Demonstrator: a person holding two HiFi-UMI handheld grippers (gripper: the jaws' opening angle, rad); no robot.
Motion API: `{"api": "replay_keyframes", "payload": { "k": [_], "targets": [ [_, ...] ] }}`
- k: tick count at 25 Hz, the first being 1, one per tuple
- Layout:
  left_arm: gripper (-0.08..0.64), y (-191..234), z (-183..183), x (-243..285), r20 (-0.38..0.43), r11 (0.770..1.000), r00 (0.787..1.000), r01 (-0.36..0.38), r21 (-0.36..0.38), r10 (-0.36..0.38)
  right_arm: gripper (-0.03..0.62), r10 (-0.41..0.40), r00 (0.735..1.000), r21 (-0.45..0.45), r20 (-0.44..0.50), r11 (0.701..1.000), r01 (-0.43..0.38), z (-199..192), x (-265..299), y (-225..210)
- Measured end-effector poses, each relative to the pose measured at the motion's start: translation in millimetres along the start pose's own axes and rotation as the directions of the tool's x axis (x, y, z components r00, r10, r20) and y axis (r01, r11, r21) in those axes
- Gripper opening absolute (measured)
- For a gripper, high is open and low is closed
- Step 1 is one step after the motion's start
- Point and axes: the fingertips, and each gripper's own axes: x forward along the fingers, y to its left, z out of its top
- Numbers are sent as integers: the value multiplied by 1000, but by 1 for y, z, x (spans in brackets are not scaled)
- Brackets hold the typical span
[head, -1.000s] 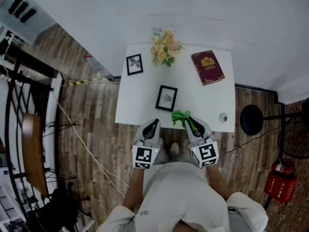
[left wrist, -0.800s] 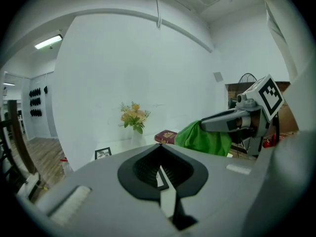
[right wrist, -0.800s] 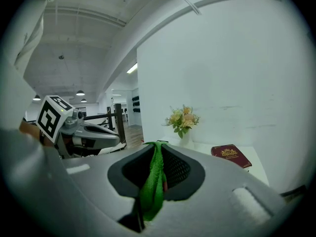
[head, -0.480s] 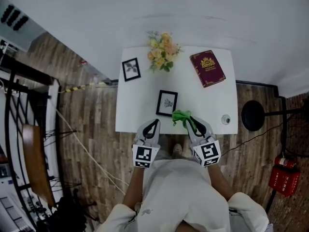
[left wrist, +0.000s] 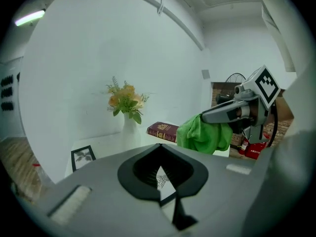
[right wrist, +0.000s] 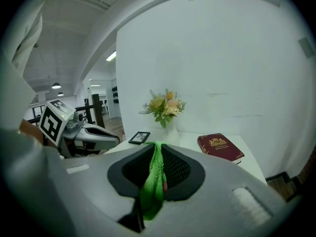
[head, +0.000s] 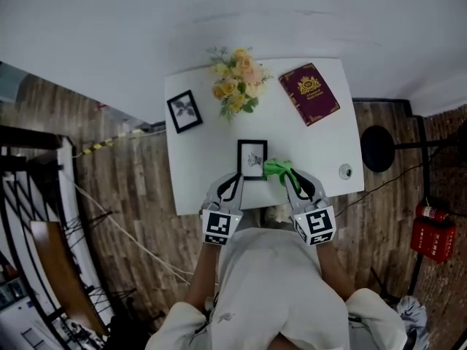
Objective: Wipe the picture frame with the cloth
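Pinches a green cloth (head: 279,169) in the right gripper (head: 290,182), jaws pressed on a fold running down the slot between them, the rest bunched beyond the tips. Holds the left gripper (head: 232,183) with jaws slightly spread and nothing between, only a glimpse of the picture frame (head: 252,158) through the gap. Places that frame near the middle of the front edge of the white table (head: 201,173), between both grippers' tips, cloth just beside its right side. Farther back: a smaller frame (head: 183,111) toward the back left corner, a vase of flowers (head: 235,82) by the back edge, a red book (head: 314,94) toward the back right corner, a small round thing (head: 345,170) near the front right corner.
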Motion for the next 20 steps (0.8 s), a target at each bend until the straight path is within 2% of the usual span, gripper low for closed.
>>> {"api": "replay_keyframes", "payload": {
  "k": [11, 15, 20],
  "targets": [
    [20, 27, -27, 42, -77, 990, 988, 136, 20, -134, 46, -199, 979, 15, -46, 980, 200, 1, 36, -33],
    [20, 28, -46, 53, -117, 983, 977, 181, 13, -178, 46, -239, 969, 43, -58, 970, 241, -4, 50, -40],
    [20, 28, -72, 63, -169, 973, 959, 228, -19, -228, 46, -246, 966, 89, -77, 964, 252, -14, 72, -37]
  ]
}}
